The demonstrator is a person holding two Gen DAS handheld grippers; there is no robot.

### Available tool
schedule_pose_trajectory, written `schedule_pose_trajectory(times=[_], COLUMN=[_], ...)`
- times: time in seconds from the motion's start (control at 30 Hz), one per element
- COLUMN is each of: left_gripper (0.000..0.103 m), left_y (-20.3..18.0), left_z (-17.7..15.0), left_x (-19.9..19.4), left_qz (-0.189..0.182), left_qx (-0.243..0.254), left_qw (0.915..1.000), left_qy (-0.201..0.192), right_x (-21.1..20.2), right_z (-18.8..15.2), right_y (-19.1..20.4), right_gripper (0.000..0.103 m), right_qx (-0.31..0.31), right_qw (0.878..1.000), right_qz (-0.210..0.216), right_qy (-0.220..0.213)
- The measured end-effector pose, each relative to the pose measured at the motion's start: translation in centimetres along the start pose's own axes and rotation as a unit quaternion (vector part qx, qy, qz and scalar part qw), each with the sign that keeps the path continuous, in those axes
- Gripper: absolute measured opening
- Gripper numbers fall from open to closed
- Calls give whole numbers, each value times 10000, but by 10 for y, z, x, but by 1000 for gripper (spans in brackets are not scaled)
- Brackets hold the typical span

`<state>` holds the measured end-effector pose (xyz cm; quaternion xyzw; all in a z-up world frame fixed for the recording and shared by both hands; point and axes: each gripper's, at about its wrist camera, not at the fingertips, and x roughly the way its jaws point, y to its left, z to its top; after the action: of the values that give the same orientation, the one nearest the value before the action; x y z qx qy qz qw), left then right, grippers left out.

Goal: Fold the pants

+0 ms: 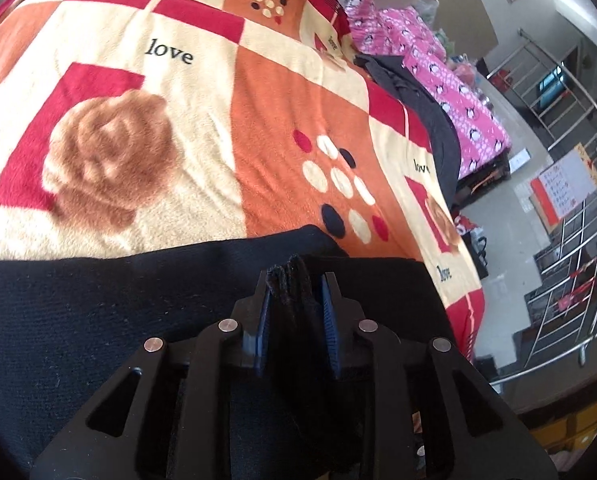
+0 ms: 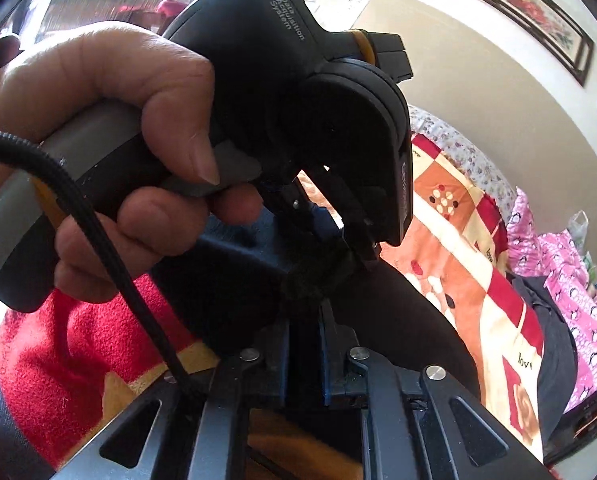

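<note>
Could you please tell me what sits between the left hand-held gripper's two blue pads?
A bunched fold of the black pants fills the gap of the left hand-held gripper, as the left wrist view shows.

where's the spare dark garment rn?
In the left wrist view, the dark garment lies at the blanket's right edge, against the pink penguin bedding.

Matt black knit pants (image 1: 98, 320) on fuzzy fleece blanket (image 1: 202, 136).
</note>
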<state>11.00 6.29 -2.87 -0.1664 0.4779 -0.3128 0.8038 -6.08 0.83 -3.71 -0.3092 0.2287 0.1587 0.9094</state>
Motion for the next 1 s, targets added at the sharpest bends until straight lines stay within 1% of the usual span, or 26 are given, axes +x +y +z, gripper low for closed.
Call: schedule_pose_trajectory(times=[0.03, 0.1, 0.17, 0.2, 0.23, 0.27, 0.3, 0.33, 0.37, 0.4, 0.43, 0.47, 0.53, 0.57, 0.6, 0.67, 0.7, 0.77, 0.83, 0.87, 0.93, 0.97, 1.0], left_gripper=[23, 23, 23, 23, 23, 24, 31, 35, 41, 41, 41, 41, 41, 39, 39, 39, 39, 39, 39, 39, 39, 39, 39], left_y=[0, -6, -16, -24, -32, -42, -53, -64, -73, -79, -81, -77, -61, -53, -47, -44, -44, -47, -49, -49, -46, -45, -42], left_z=[1, 3, 4, 2, -2, -6, -13, -22, -32, -40, -49, -55, -65, -71, -77, -82, -84, -90, -92, -91, -91, -91, -91], left_x=[-5, -20, -36, -46, -52, -56, -58, -56, -51, -43, -33, -22, -1, 1, -4, -9, -9, -10, -10, -10, -11, -12, -12], left_qz=[102, 402, 573, 563, 496, 358, 171, -45, -206, -290, -273, -149, 304, 304, 122, 58, 68, 175, 224, 202, 113, 59, 7], left_qx=[-24, 67, 179, 263, 382, 546, 734, 929, 1123, 1291, 1403, 1395, 1195, 1115, 1067, 959, 945, 1035, 1057, 1019, 924, 874, 820], left_qw=[9999, 9986, 9957, 9939, 9922, 9907, 9892, 9876, 9860, 9846, 9841, 9857, 9897, 9900, 9887, 9882, 9878, 9861, 9852, 9854, 9859, 9863, 9865], left_qy=[-57, -336, -711, -915, -1079, -1195, -1253, -1264, -1218, -1146, -1057, -930, -729, -815, -1047, -1197, -1238, -1285, -1328, -1352, -1391, -1401, -1416], right_x=[-3, -17, -43, -58, -70, -79, -87, -92, -93, -92, -88, -84, -72, -65, -57, -39, -29, -11, 1, 10, 27, 35, 41], right_z=[-2, -6, -14, -20, -26, -34, -43, -53, -62, -71, -81, -89, -100, -103, -104, -106, -104, -98, -92, -89, -88, -90, -93], right_y=[-1, -10, -25, -36, -49, -61, -80, -99, -119, -141, -163, -183, -212, -220, -226, -231, -230, -227, -216, -212, -203, -197, -194], right_gripper=[17, 18, 19, 21, 29, 34, 35, 38, 45, 48, 50, 50, 50, 50, 50, 50, 50, 50, 50, 50, 50, 52, 53], right_qx=[-16, 114, 326, 427, 494, 522, 562, 629, 722, 827, 928, 1012, 1067, 1027, 949, 767, 703, 636, 456, 320, 128, 86, 106], right_qw=[10000, 9994, 9962, 9935, 9909, 9895, 9887, 9884, 9881, 9873, 9860, 9847, 9826, 9809, 9781, 9688, 9649, 9535, 9466, 9399, 9330, 9295, 9245], right_qz=[41, 249, 503, 641, 784, 826, 786, 735, 724, 789, 909, 1034, 1276, 1472, 1712, 2267, 2464, 2904, 3160, 3382, 3595, 3686, 3807], right_qy=[-34, -224, -632, -836, -977, -1065, -1147, -1171, -1146, -1105, -1044, -969, -828, -747, -709, -644, -582, -502, -456, -355, -96, 62, 130])
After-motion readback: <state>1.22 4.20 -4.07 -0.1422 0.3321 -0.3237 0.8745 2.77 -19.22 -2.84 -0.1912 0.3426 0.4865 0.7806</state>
